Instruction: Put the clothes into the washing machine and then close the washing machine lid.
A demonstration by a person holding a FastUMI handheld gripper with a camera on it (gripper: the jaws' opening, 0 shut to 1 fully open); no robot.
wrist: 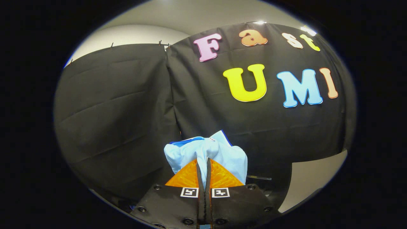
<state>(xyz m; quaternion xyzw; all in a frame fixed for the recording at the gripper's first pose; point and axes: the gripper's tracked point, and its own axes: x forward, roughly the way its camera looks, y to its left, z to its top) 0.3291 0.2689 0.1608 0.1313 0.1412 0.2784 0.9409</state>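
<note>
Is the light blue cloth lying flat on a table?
No, the light blue cloth is pinched between the gripper's orange fingers, held up before the black wall.

Cloth (206, 152) pinched between gripper (203, 167) fingers (186, 176), bunching up and out ahead of the tips. Booth wall (127, 105) behind the cloth, beyond the fingers.

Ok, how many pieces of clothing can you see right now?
1: a light blue garment pinched between the fingers of the gripper, bunched just ahead of them, in front of the black cloth wall. Its folds could hide another piece.
</note>
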